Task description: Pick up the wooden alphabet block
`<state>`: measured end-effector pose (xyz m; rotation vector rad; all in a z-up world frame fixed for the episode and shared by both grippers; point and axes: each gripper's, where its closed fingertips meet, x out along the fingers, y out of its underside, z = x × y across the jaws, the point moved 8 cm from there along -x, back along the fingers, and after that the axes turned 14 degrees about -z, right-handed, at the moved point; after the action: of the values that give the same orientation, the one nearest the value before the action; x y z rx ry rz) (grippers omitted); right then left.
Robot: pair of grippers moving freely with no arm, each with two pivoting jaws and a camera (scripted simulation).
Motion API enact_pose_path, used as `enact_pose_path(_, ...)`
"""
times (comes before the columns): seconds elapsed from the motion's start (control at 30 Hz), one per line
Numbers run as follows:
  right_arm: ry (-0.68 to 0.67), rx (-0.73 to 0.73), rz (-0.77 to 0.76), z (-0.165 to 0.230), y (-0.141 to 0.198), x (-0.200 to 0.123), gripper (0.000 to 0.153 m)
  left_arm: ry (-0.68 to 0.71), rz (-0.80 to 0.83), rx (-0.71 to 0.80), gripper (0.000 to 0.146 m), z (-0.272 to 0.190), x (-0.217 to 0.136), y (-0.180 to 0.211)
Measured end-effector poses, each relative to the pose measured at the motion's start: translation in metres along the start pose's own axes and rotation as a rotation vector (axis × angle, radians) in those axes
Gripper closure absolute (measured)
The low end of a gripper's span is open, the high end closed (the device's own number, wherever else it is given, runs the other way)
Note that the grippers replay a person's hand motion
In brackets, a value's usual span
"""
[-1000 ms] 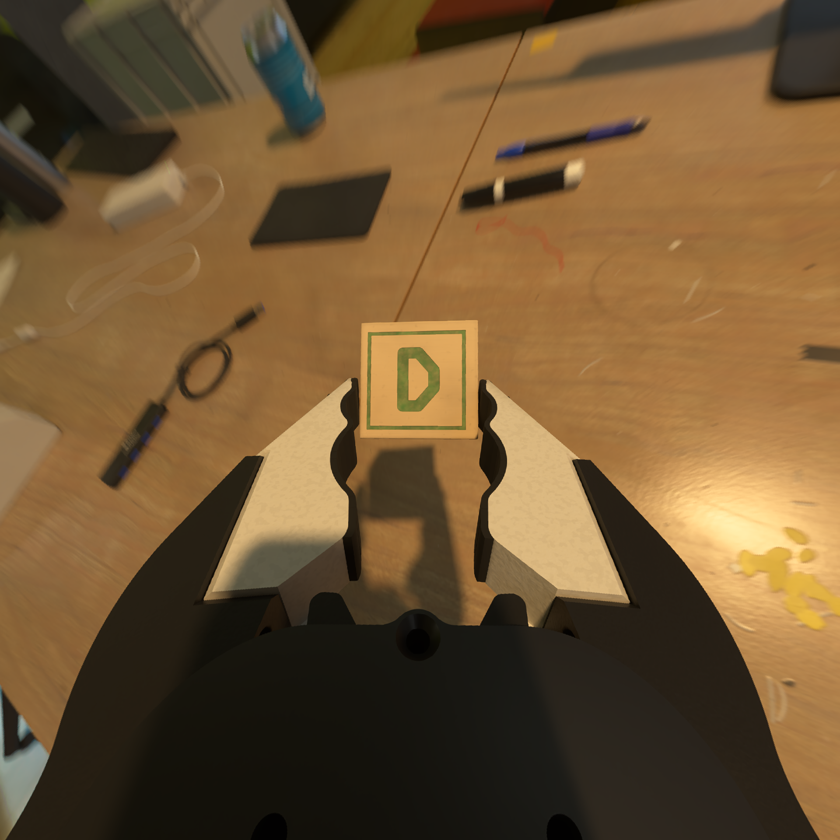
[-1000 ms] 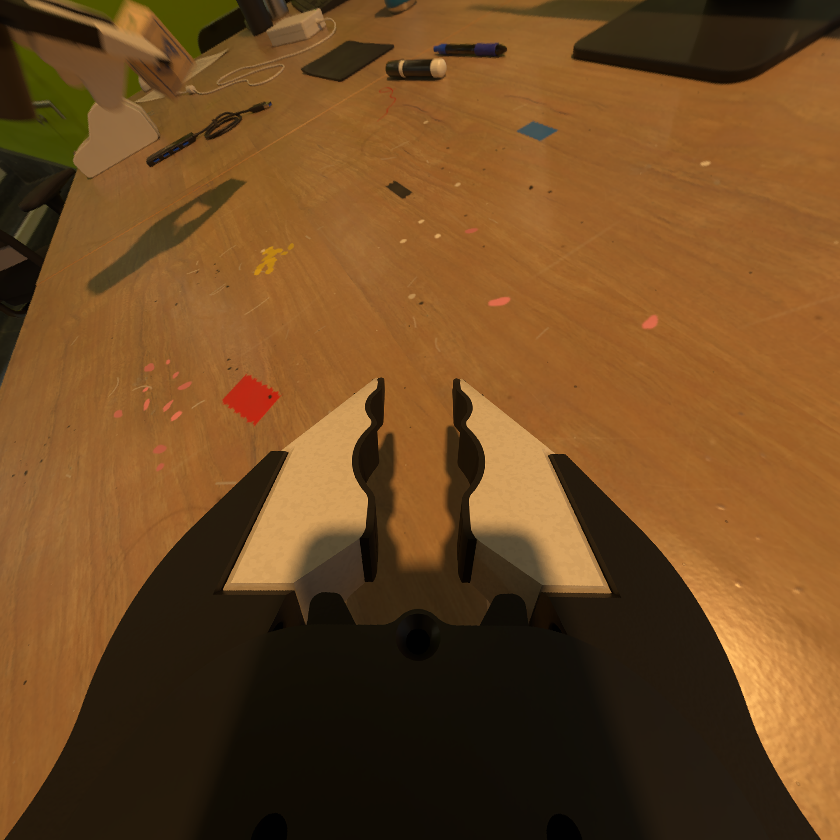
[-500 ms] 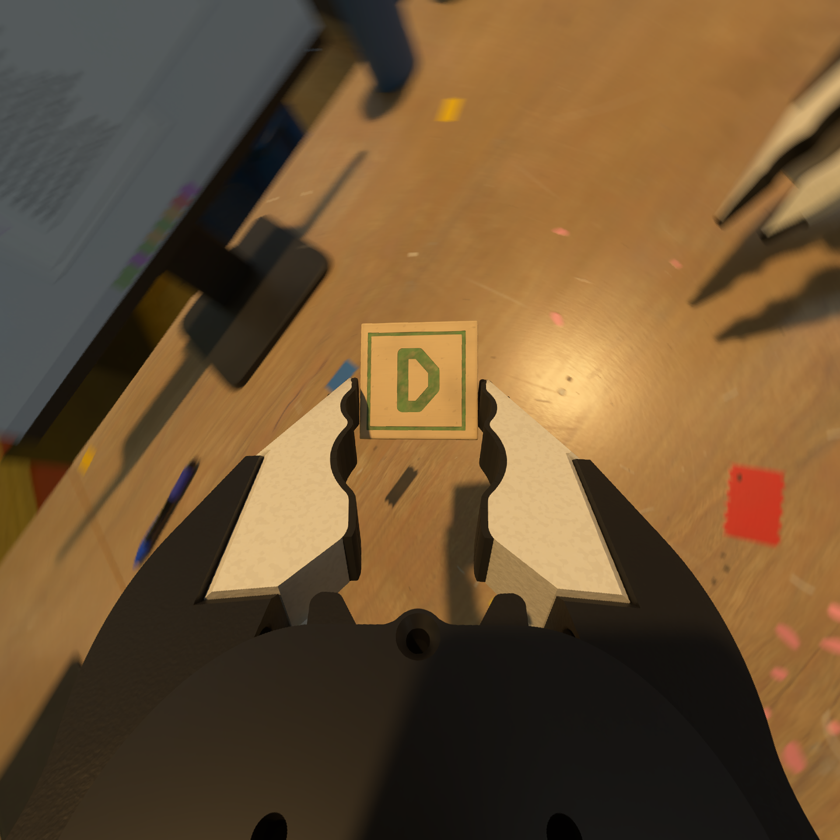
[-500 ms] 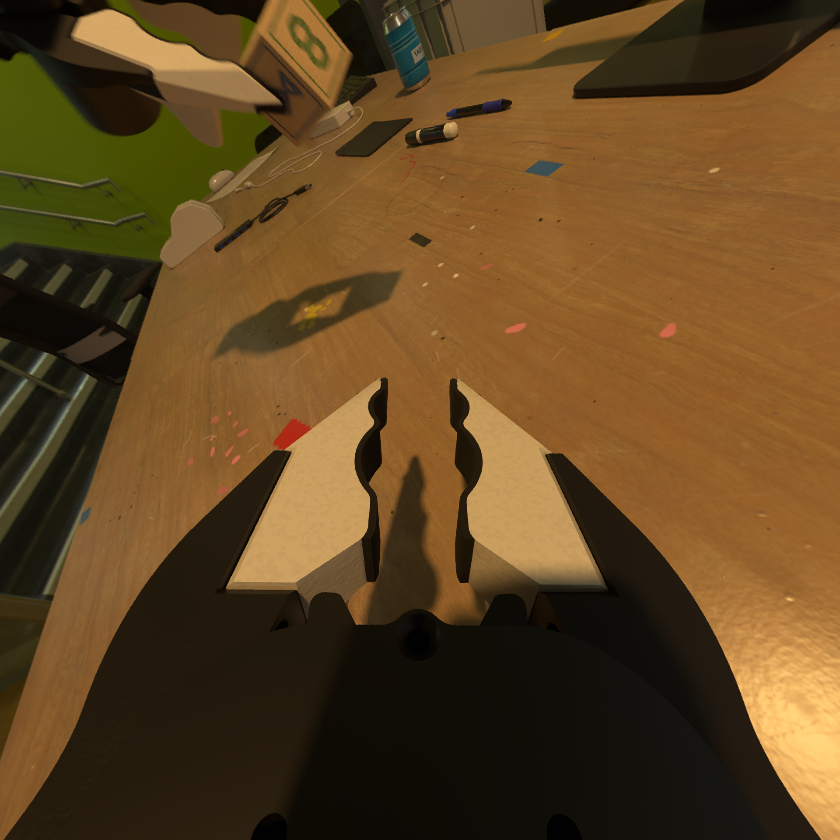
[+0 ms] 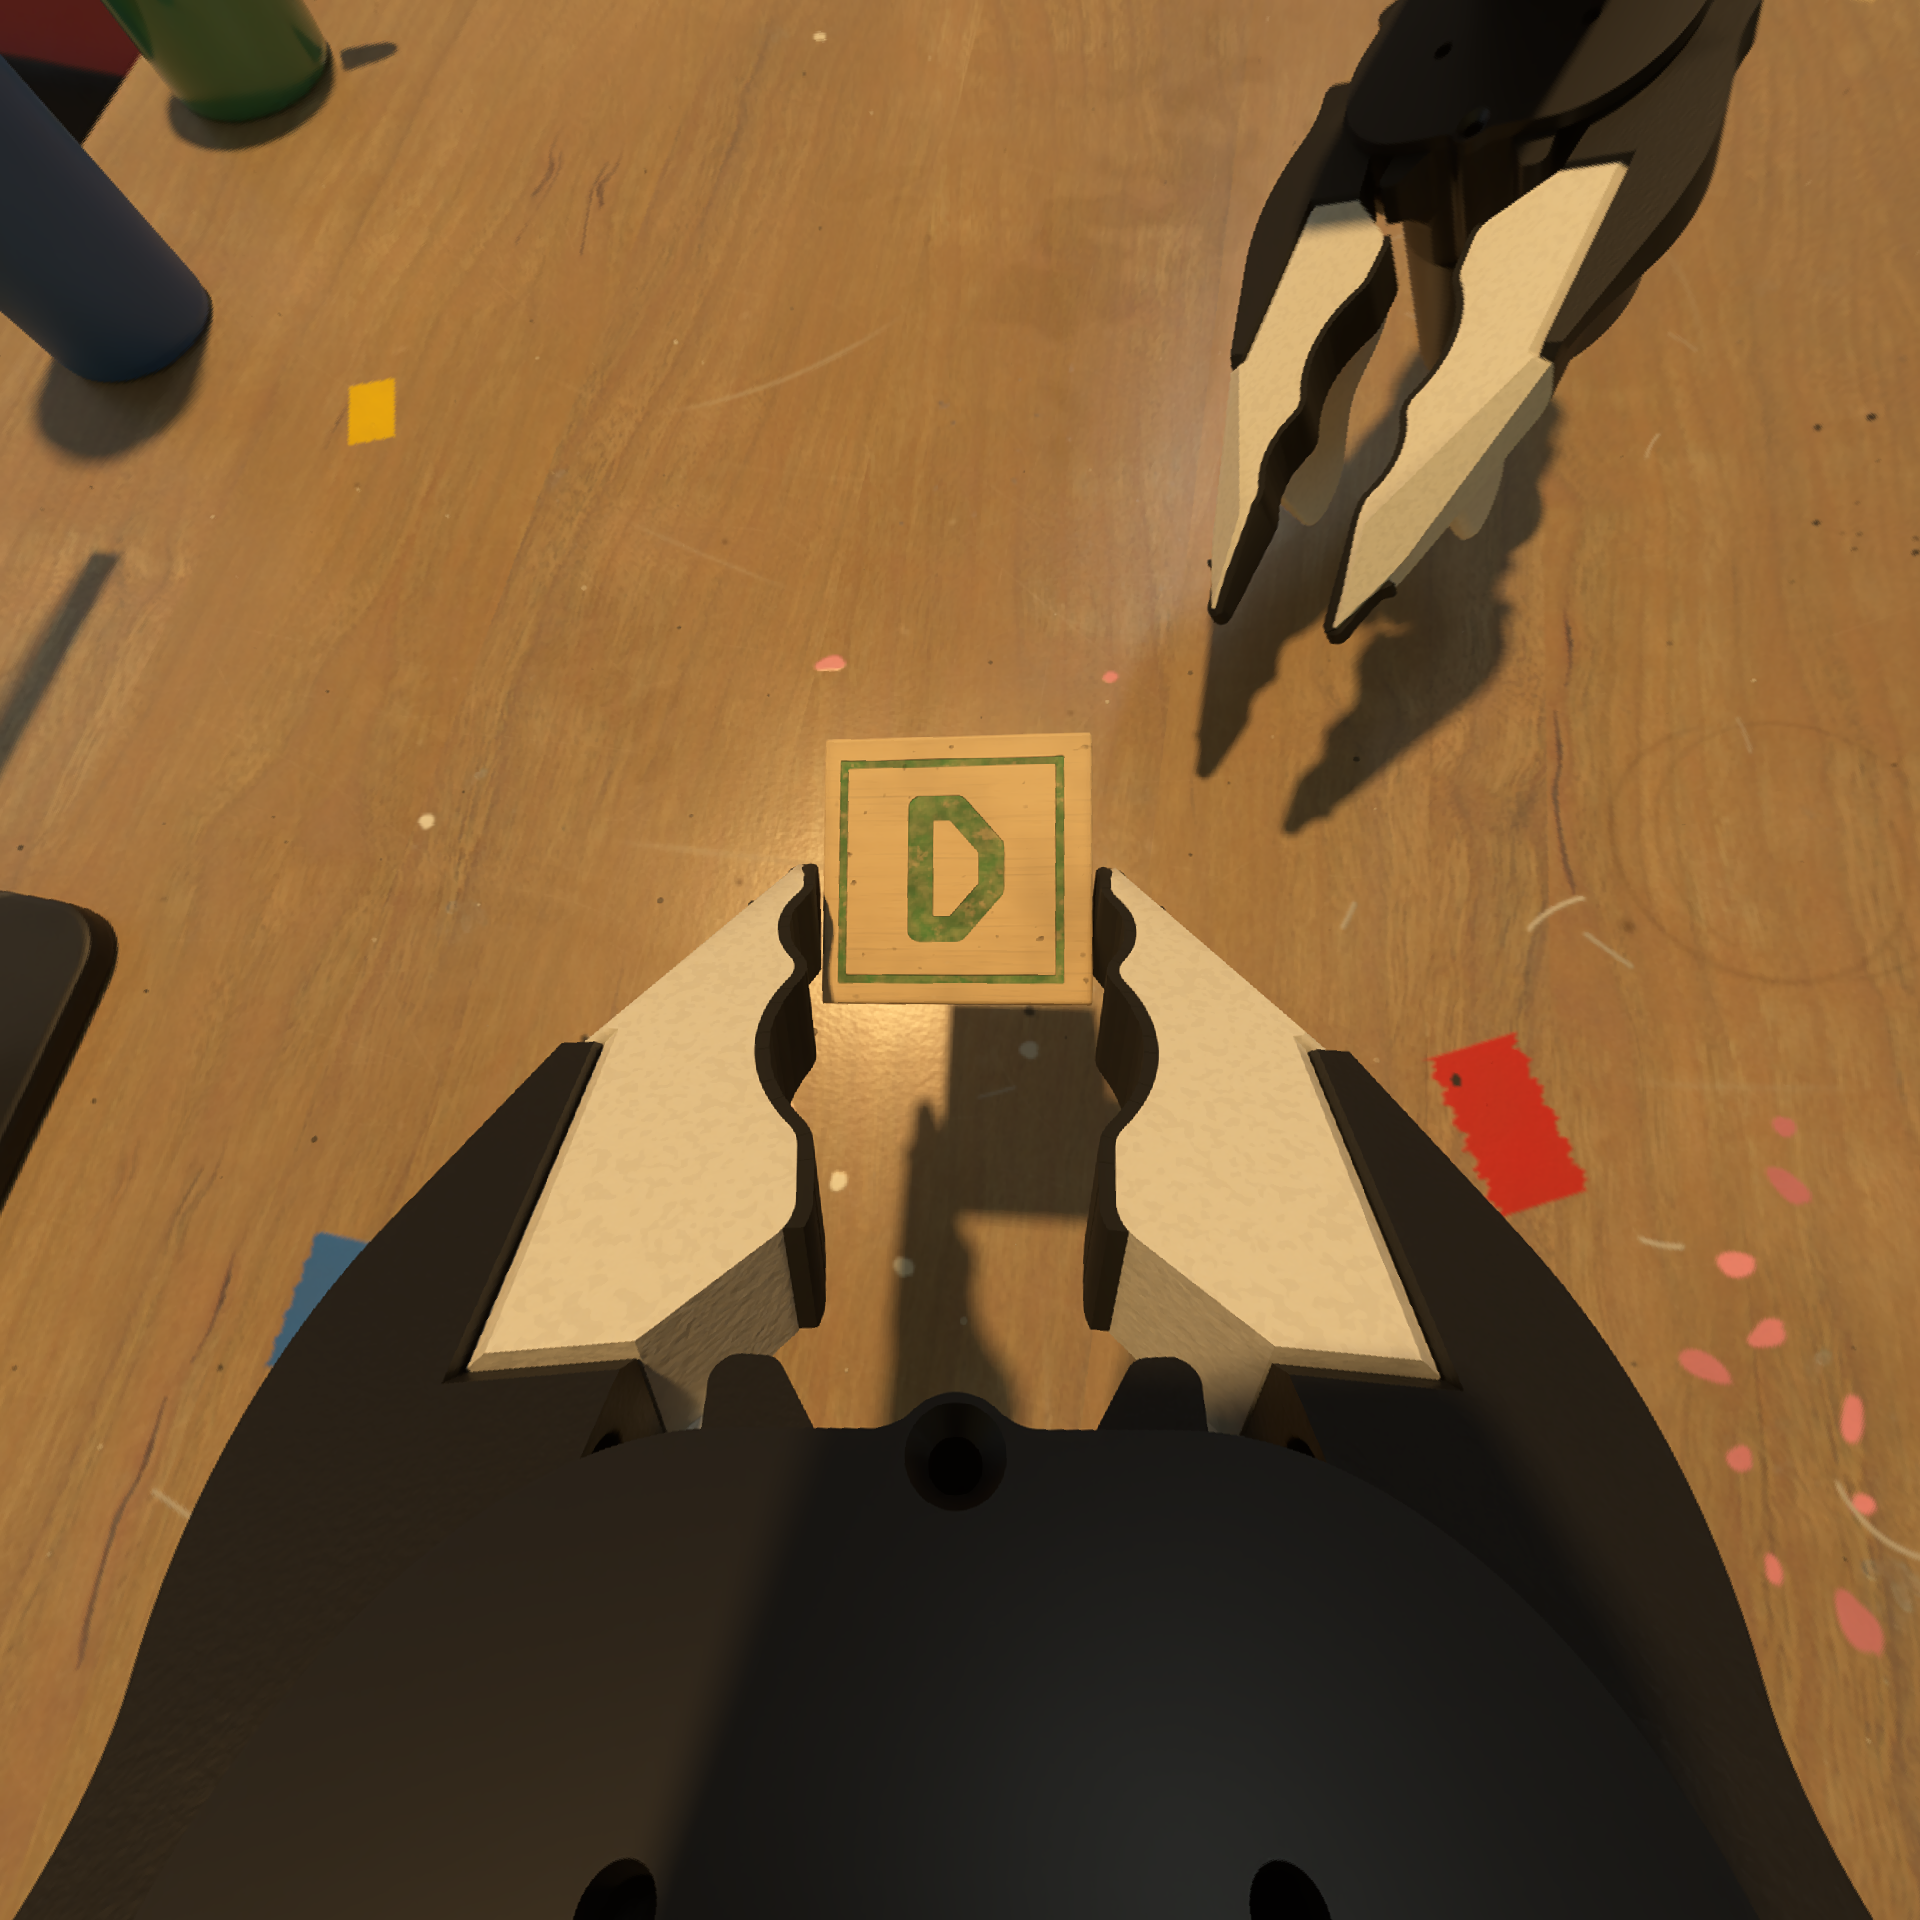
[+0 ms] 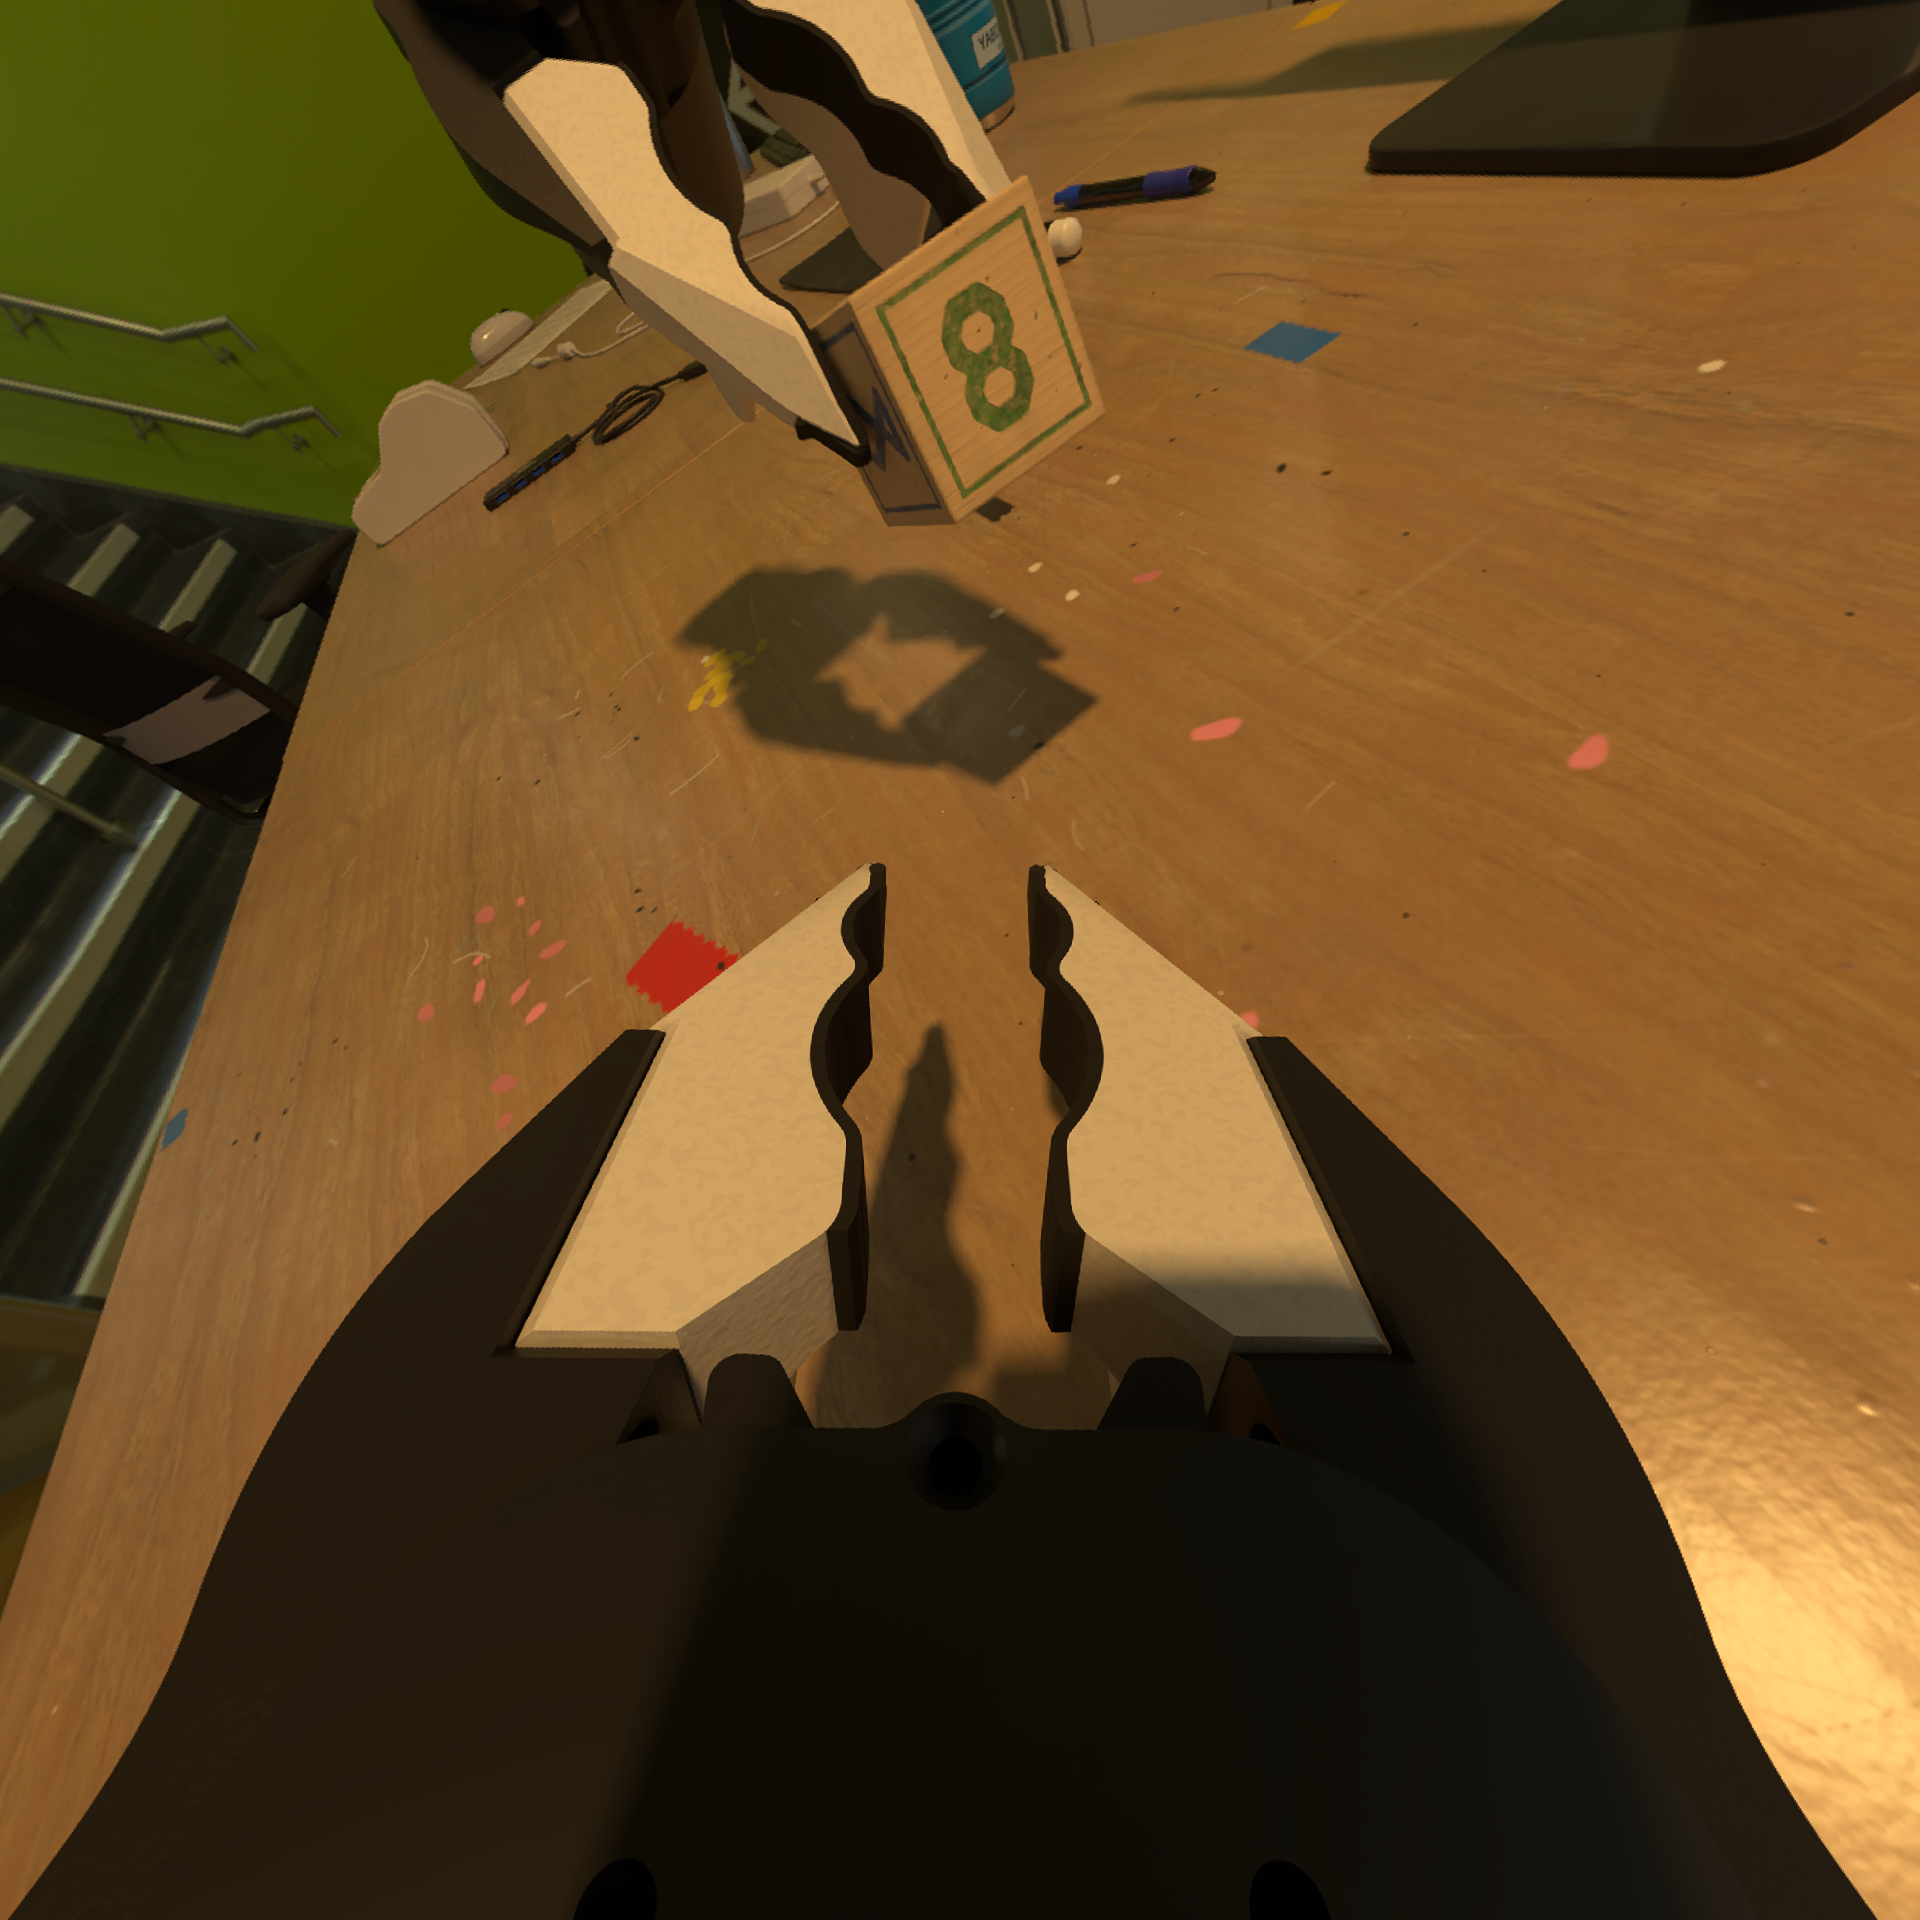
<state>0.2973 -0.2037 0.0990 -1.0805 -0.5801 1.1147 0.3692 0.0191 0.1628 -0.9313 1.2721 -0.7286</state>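
Observation:
The wooden alphabet block point(image 5: 958, 869), pale wood with a green frame and a green character on its faces, is clamped between the fingertips of my left gripper point(image 5: 956, 883) and held above the table. The right wrist view shows the block point(image 6: 971, 358) tilted in the air with its shadow on the wood below. My right gripper point(image 6: 956, 883) has a narrow gap between its fingers and holds nothing. It also shows in the left wrist view point(image 5: 1294, 613), ahead and to the right of the block, just above the table.
The wooden table point(image 5: 727, 520) carries a red scrap point(image 5: 1507, 1122), a yellow scrap point(image 5: 371, 410), a dark blue cylinder point(image 5: 94, 260) and a green one point(image 5: 234, 52). The right wrist view shows a monitor base point(image 6: 1662, 94), a blue pen point(image 6: 1132, 185), a coiled cable point(image 6: 623, 410) and the table's left edge point(image 6: 312, 665).
My left gripper has carried the block closer to the right gripper and swung round, so the right gripper now shows fully ahead of it. The right gripper has barely moved.

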Motion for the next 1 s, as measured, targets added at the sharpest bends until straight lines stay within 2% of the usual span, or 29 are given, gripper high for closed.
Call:
enact_pose_path(0.17,-0.012,-0.001,0.006,0.002,0.001,0.000,0.126,-0.051,-0.002,0.018,0.094,-0.001,0.008,0.002)
enact_pose_path(0.43,-0.015,0.010,0.002,0.003,0.001,-0.002,0.126,-0.025,-0.075,-0.043,0.094,0.001,0.019,0.014)
enact_pose_path(1.0,-0.023,0.034,0.021,0.002,0.003,-0.001,0.126,-0.035,-0.049,-0.067,0.094,0.001,0.026,0.029)
